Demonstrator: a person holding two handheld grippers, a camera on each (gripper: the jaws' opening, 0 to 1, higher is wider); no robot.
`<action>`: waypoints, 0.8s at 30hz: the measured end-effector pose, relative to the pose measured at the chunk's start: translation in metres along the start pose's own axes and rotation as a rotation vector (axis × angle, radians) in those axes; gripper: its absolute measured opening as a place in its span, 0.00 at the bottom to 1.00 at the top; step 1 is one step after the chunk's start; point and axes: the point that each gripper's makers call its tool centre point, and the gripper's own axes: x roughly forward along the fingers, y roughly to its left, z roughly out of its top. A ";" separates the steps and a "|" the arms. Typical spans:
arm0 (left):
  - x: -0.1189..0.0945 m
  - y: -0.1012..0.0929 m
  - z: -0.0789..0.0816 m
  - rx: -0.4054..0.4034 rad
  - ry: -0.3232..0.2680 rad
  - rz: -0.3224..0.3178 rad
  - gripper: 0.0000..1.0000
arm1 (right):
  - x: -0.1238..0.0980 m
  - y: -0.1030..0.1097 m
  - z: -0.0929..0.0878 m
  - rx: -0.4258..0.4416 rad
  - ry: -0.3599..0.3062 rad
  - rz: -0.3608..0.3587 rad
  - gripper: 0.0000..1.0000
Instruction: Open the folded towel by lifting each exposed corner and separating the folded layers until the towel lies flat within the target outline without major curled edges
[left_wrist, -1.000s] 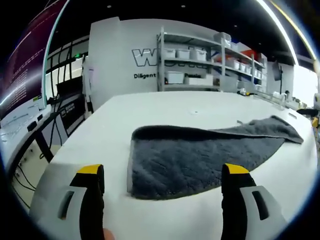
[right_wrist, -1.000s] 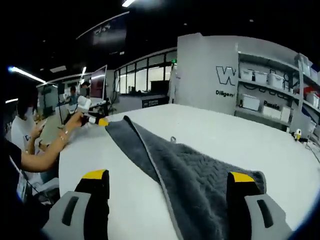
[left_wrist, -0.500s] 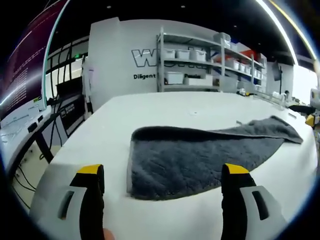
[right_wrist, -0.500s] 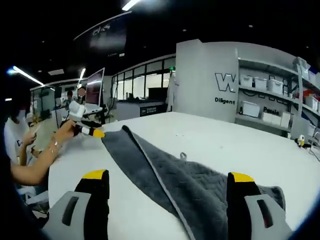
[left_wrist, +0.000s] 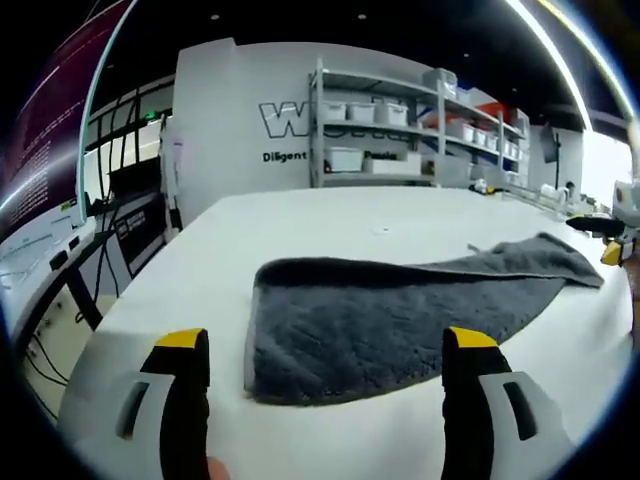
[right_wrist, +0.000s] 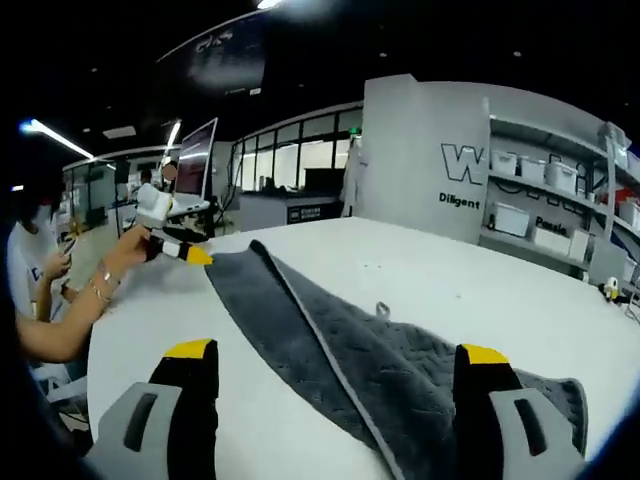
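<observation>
A dark grey towel (left_wrist: 390, 320) lies folded on the white table (left_wrist: 300, 225), its long fold running off to the right. My left gripper (left_wrist: 326, 342) stands open at the towel's near edge, jaws wide apart, nothing between them. In the right gripper view the towel (right_wrist: 330, 345) stretches from the far left to the near right, an upper layer with a pale hem lying over a lower one, and a small hanging loop (right_wrist: 381, 309) on top. My right gripper (right_wrist: 335, 354) is open over the towel's near end. The left gripper (right_wrist: 170, 240), held in a hand, sits by the far corner.
Shelves with white bins (left_wrist: 375, 115) stand past the table's far edge, against a grey wall with lettering. Desks and cables (left_wrist: 100, 240) run along the left side. A seated person (right_wrist: 40, 270) and a monitor (right_wrist: 195, 165) are beyond the table's left end.
Both cameras have shifted slightly. The right gripper now shows further in at the right edge of the left gripper view. The towel lies as it did, and both grippers stay open.
</observation>
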 end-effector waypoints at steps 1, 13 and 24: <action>0.001 0.000 0.000 0.001 0.001 0.001 0.95 | 0.000 0.001 0.000 0.004 -0.004 0.001 1.00; -0.007 -0.014 0.010 0.017 -0.026 -0.045 0.96 | -0.001 0.009 0.004 -0.037 -0.035 0.030 1.00; -0.006 -0.030 0.024 0.016 -0.059 -0.101 0.95 | 0.002 0.023 0.004 -0.051 -0.040 0.082 1.00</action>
